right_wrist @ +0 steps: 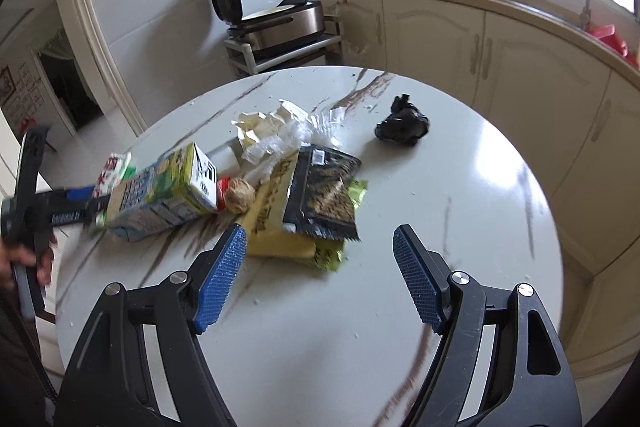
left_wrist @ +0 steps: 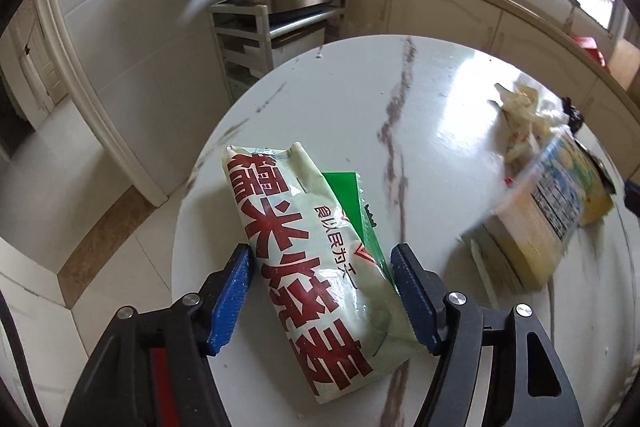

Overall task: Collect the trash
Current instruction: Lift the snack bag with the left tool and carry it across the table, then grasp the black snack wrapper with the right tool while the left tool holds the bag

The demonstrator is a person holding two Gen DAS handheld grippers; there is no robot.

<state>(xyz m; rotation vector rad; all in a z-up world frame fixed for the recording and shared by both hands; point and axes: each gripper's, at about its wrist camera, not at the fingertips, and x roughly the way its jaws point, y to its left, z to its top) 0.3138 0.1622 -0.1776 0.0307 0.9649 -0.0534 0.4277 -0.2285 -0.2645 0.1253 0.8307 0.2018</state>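
Observation:
My left gripper point(left_wrist: 322, 261) is wide open, its blue pads on either side of a pale green food bag with red characters point(left_wrist: 312, 259) lying on the round marble table point(left_wrist: 360, 99). A green wrapper point(left_wrist: 352, 203) pokes out under the bag. My right gripper point(right_wrist: 318, 243) is open and empty above the table, short of a trash pile: a blurred drink carton point(right_wrist: 164, 187), a black snack packet point(right_wrist: 320, 187), a yellow wrapper point(right_wrist: 280, 239), crumpled clear plastic point(right_wrist: 276, 135) and a paper ball point(right_wrist: 240, 199). The left gripper shows at the left edge of the right wrist view point(right_wrist: 60, 203).
A crumpled black bag point(right_wrist: 404, 127) lies apart toward the table's far right. Behind the table stand a shelf cart with an open cooker point(right_wrist: 276, 23) and cream kitchen cabinets point(right_wrist: 480, 51) under a window. The tiled floor point(left_wrist: 60, 167) drops away left of the table.

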